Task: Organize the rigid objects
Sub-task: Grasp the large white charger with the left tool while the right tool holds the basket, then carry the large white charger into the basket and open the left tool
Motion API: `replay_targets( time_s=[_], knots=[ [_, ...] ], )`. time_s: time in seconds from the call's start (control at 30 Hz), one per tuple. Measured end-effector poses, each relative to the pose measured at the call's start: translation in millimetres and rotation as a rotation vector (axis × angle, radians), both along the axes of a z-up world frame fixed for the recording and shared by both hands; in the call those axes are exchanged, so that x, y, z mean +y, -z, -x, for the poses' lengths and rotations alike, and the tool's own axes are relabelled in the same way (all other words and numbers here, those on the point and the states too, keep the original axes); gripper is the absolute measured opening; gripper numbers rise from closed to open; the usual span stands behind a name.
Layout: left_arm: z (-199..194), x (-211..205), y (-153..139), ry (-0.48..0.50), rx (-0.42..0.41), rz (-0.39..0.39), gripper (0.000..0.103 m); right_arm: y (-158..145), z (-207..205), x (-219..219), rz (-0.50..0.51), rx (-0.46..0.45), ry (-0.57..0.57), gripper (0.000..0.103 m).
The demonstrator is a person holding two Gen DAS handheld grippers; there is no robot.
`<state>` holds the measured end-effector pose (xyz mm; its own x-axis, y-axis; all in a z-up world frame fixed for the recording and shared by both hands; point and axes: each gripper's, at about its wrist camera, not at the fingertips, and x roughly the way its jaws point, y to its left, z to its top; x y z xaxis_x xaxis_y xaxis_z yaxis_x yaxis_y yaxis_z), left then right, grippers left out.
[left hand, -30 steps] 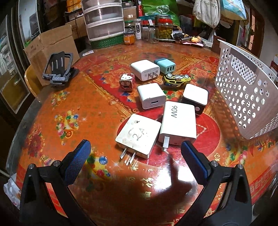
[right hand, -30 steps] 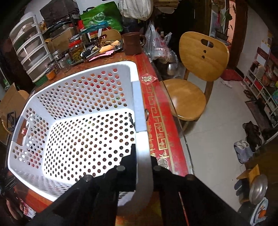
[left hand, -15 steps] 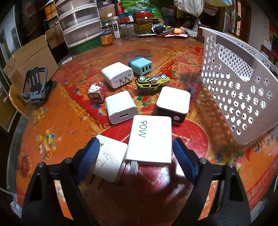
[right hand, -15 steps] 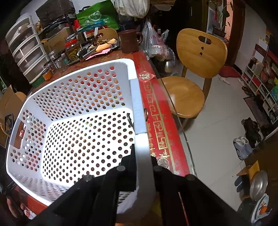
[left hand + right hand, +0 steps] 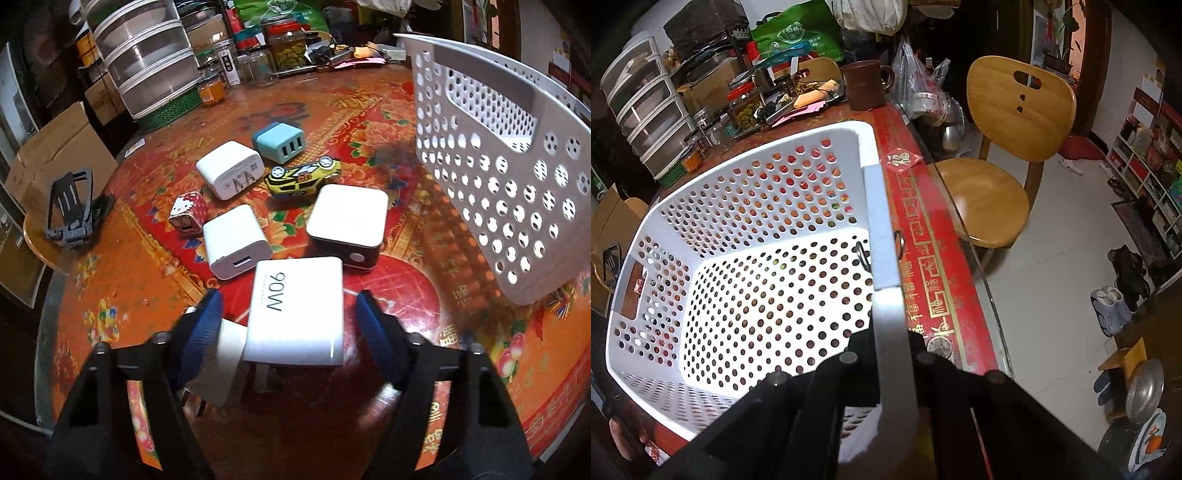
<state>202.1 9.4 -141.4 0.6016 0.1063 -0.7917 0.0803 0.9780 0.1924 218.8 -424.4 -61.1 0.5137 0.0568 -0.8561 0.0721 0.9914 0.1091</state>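
So the 90W charger (image 5: 295, 314) lies flat on the counter (image 5: 424, 295), dead centre between the left gripper's (image 5: 286, 319) fingers (image 5: 201, 328), which are closing but not on it yet; there's a gap on both sides. Its long axis runs 12 to 6 in the left wrist view, prongs pointing back at 6 toward the camera. Another white charger (image 5: 221, 362) sits right against its 9 o'clock side, so that finger may nudge it. The right gripper (image 5: 894, 343) is clamped tight on the basket (image 5: 738, 295) rim, and the basket itself is off at 2 o'clock.
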Motion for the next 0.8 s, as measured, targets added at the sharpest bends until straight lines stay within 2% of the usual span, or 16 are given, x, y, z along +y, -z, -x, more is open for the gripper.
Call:
replay_targets(
  time_s=[0.03, 0.07, 0.4, 0.43, 0.6, 0.8],
  knots=[
    [1, -1, 0, 0.009, 0.009, 0.009, 0.052, 0, 0, 0, 0.001, 0.001, 0.0, 0.002],
    [2, -3, 1, 0.012, 0.011, 0.006, 0.052, 0, 0, 0, 0.0, 0.001, -0.001, 0.002],
    [-4, 2, 3, 0.007, 0.014, 0.041, 0.052, 1, 0, 1, -0.007, 0.004, 0.0, 0.002],
    [-4, 3, 3, 0.006, 0.016, 0.056, 0.049, 1, 0, 0, -0.007, 0.003, 0.0, 0.002],
    [-1, 12, 1, -0.019, 0.002, 0.117, 0.048, 1, -1, 0, -0.006, 0.004, -0.001, 0.002],
    [11, 12, -18, -0.027, -0.062, 0.089, 0.048, 2, -1, 1, -0.006, 0.006, 0.0, 0.002]
  ],
)
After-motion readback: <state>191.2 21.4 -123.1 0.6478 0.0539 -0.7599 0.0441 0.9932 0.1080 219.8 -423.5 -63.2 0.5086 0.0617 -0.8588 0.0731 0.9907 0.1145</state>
